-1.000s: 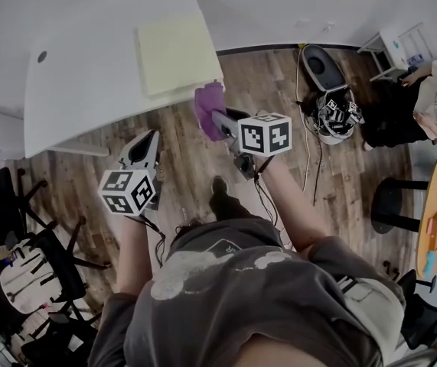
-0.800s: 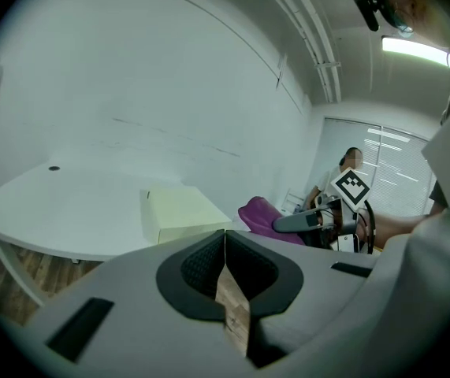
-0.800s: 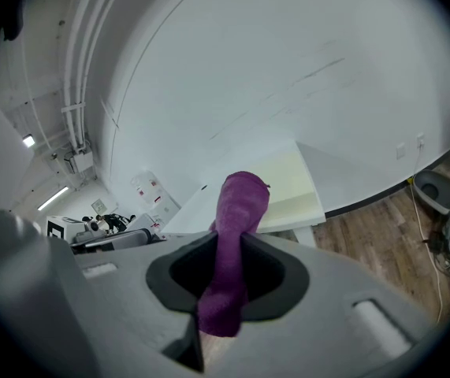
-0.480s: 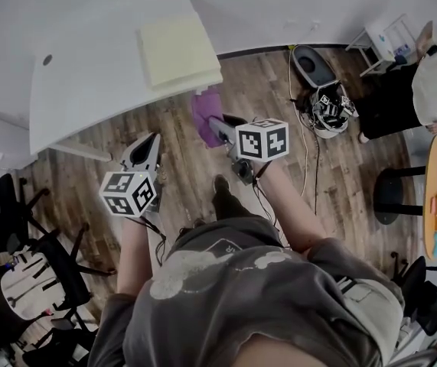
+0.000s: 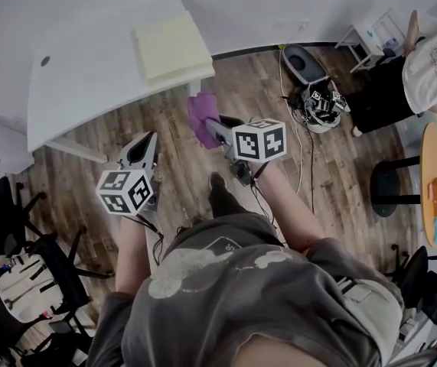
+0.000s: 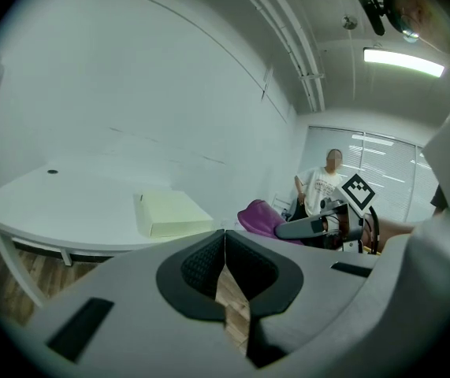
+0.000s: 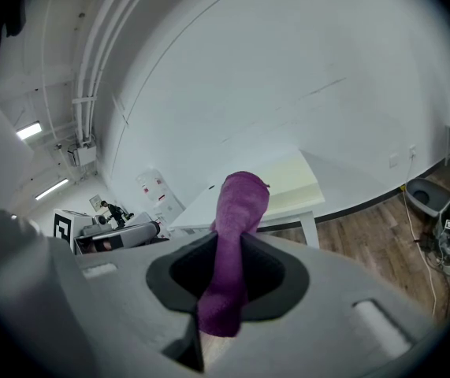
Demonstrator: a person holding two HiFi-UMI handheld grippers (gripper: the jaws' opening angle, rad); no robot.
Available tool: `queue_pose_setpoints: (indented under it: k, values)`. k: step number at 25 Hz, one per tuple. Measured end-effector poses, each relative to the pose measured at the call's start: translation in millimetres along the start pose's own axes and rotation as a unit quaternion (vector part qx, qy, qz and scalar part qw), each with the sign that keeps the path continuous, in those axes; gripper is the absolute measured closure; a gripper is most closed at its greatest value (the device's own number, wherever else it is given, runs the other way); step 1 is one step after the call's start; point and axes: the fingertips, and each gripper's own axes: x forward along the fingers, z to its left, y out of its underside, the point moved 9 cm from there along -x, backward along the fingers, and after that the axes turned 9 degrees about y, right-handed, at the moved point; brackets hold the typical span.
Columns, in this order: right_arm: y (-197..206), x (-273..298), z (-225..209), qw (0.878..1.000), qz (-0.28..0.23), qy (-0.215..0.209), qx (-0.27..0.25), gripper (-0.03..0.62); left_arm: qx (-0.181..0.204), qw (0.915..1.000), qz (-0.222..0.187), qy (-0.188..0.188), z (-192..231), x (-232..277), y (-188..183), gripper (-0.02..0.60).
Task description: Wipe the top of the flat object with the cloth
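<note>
Resting on table point(image 5: 88, 75): flat obj point(image 5: 172, 46), prob. foam; cloth point(image 5: 201, 117) over wood floor point(image 5: 264, 90).

Open wooden floor point(image 5: 174, 147) before the white table point(image 5: 88, 82), flat pad point(image 5: 171, 46) at its edge, chairs point(image 5: 21, 285) far left.

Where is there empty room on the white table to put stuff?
The white table is bare between the small dark hole and the pale yellow pad, and along its near edge. The pad crowds the right corner. Just off that corner, the right gripper holds the purple cloth.
</note>
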Motion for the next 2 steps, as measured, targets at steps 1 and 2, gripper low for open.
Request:
queue_pose_setpoints:
  k: [1,2]
  values:
    - [3.2,-3.1,1.4,1.000,0.001,0.000,0.000,0.520,0.000,1.0000,0.001,0.001,-2.3,-2.6,2.3,0.581]
    - [6.4,-6.2,2.7,1.000,0.002,0.001,0.000,0.520,0.000,1.0000,0.001,0.002,-4.7,-5.2,4.7,0.581]
